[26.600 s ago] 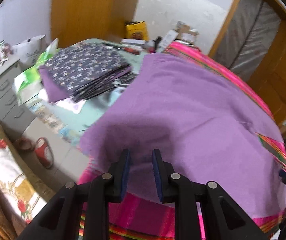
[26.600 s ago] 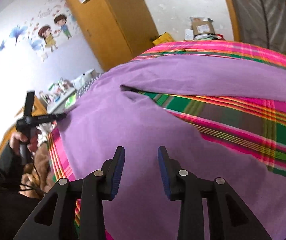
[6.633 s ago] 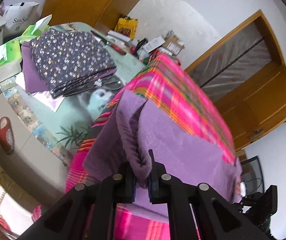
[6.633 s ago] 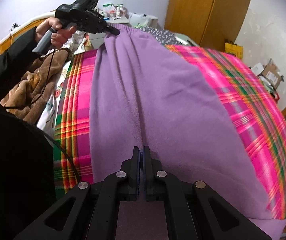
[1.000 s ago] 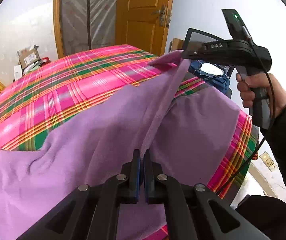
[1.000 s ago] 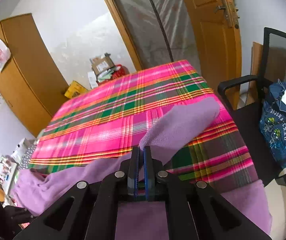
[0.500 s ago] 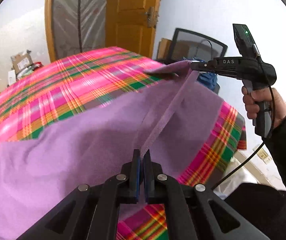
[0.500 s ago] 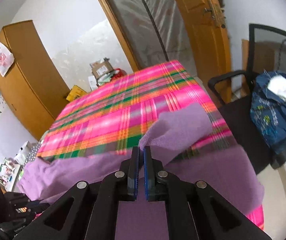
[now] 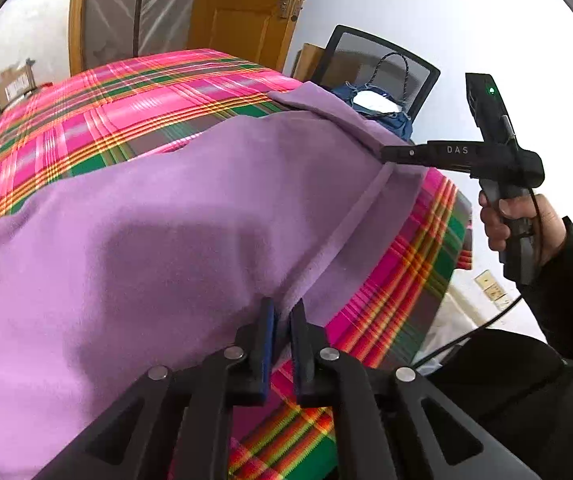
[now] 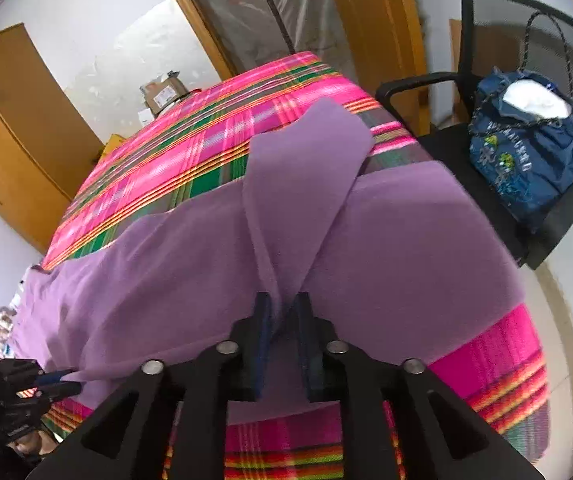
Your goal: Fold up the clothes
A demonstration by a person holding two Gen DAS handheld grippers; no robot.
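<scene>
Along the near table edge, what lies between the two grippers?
In the left wrist view, only the purple cloth: its edge runs as a ridge from the left gripper to the right gripper over the plaid-covered table.

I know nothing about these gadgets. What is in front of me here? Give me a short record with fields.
Surface: plaid cover
Garment: purple cloth, spread over the cover's near part, one flap lying across it
Left gripper: at the cloth's near edge, jaws slightly apart
Right gripper: a raised fold of cloth runs between its slightly parted jaws
Nearby: chair with a blue bag on its seat
Stage: folding under way, not finished
</scene>
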